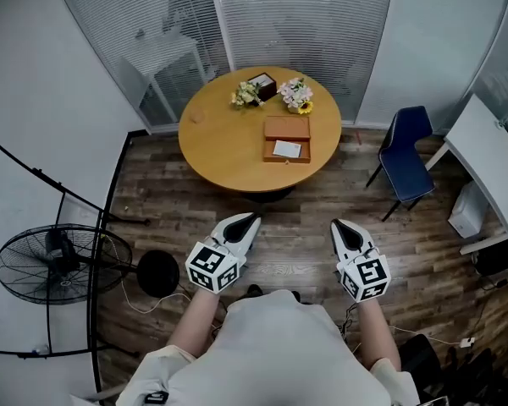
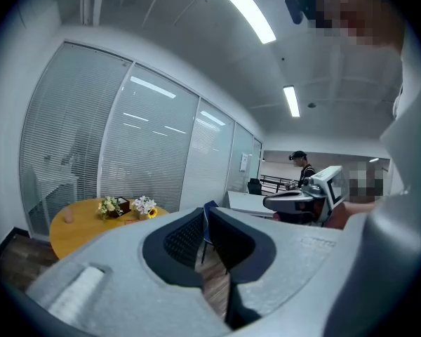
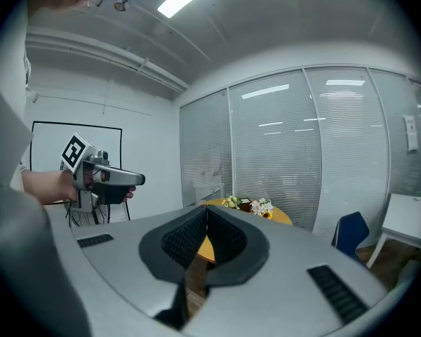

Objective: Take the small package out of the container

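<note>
A brown open box (image 1: 286, 128) lies on the round wooden table (image 1: 216, 142), with a small white package (image 1: 288, 149) inside it. Both grippers hang well short of the table, close to the person's body, over the wood floor. My left gripper (image 1: 252, 218) is shut with nothing in it; its jaws meet at the tips in the left gripper view (image 2: 205, 213). My right gripper (image 1: 337, 224) is also shut and empty, jaws together in the right gripper view (image 3: 208, 211). The box itself is hidden in both gripper views.
Two flower bunches (image 1: 296, 94) and a dark small box (image 1: 262, 84) sit at the table's far side. A blue chair (image 1: 406, 155) and white desk (image 1: 491, 167) stand at right, a floor fan (image 1: 46, 265) at left. Glass walls with blinds lie behind.
</note>
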`<action>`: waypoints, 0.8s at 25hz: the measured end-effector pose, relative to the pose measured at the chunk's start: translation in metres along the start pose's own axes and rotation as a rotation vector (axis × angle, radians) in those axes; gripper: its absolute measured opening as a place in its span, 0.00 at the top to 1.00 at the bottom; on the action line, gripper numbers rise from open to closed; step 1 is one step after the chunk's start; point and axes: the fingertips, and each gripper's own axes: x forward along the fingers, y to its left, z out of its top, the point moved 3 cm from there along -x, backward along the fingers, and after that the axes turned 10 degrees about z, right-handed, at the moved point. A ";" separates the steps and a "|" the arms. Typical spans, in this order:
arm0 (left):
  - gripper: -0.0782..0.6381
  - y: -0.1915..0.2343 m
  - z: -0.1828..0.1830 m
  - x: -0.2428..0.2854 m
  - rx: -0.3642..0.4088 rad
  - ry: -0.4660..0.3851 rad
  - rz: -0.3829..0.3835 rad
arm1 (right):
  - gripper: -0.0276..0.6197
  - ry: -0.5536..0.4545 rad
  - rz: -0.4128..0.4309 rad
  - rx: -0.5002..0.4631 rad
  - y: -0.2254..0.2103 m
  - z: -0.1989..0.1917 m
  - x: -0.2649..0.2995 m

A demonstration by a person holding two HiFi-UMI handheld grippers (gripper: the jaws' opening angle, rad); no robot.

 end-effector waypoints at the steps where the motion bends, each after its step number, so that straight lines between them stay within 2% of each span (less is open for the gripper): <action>1: 0.86 -0.004 -0.001 0.001 0.002 0.003 0.004 | 0.95 0.002 0.004 0.002 -0.002 -0.002 -0.003; 3: 0.85 -0.012 -0.003 0.002 0.005 0.004 0.013 | 0.95 0.004 0.011 0.007 -0.005 -0.006 -0.009; 12: 0.64 -0.013 -0.015 0.003 -0.025 0.004 0.070 | 0.95 0.027 0.016 0.054 -0.016 -0.025 -0.017; 20: 0.63 0.025 -0.025 0.031 -0.040 0.030 0.054 | 0.95 0.054 -0.013 0.085 -0.029 -0.031 0.021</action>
